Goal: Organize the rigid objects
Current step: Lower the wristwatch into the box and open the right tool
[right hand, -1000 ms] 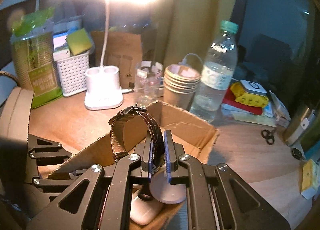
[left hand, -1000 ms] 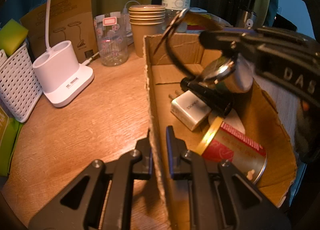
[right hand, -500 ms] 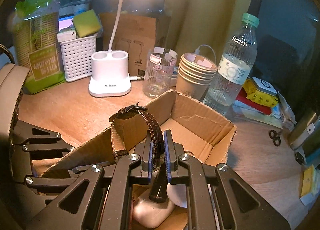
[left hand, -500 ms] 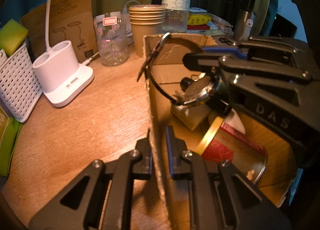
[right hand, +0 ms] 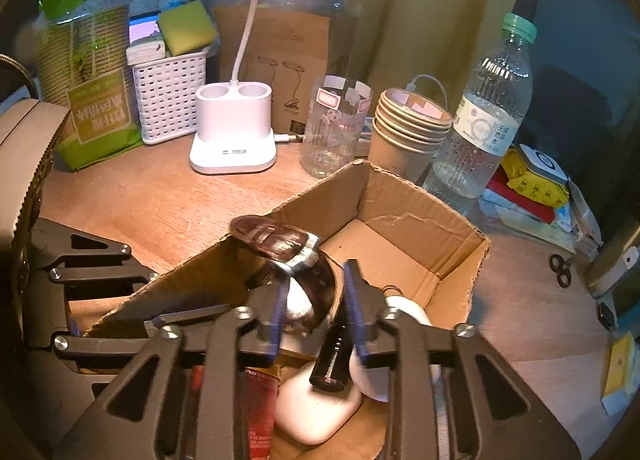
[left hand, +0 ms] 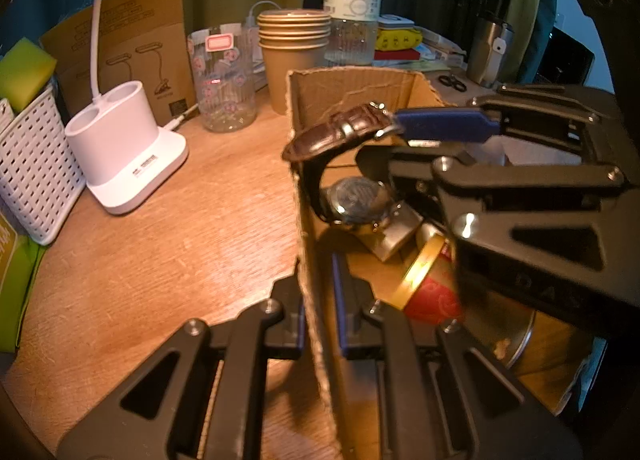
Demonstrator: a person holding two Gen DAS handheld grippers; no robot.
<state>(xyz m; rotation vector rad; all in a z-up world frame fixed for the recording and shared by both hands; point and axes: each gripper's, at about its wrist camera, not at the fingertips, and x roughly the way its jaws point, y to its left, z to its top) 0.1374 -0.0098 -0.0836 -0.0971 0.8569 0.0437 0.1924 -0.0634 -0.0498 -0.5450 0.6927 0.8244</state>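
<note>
A brown-strapped wristwatch (right hand: 280, 240) hangs inside the open cardboard box (right hand: 400, 200), its strap arching over the box's left wall (left hand: 312, 260) and its face (left hand: 356, 200) low inside. My right gripper (right hand: 316, 288) reaches into the box. Its jaws are opening around the watch: the strap leans on the left finger and stands clear of the right one. My left gripper (left hand: 318, 288) is shut on the box's left wall near the front. Below the watch lie a red and gold tin (left hand: 432, 296), a white case (right hand: 308, 408) and a black cylinder (right hand: 334, 360).
Behind the box stand a white lamp base (left hand: 124, 156), a clear glass (left hand: 224, 80), stacked paper cups (left hand: 296, 56) and a water bottle (right hand: 484, 116). A white basket (left hand: 28, 176) sits far left. Scissors (right hand: 560, 268) and a steel tumbler (left hand: 488, 52) lie to the right.
The right gripper came down into the box with the watch, then its jaws parted. The watch has tipped over, strap toward the left wall. The left gripper stayed clamped on the wall.
</note>
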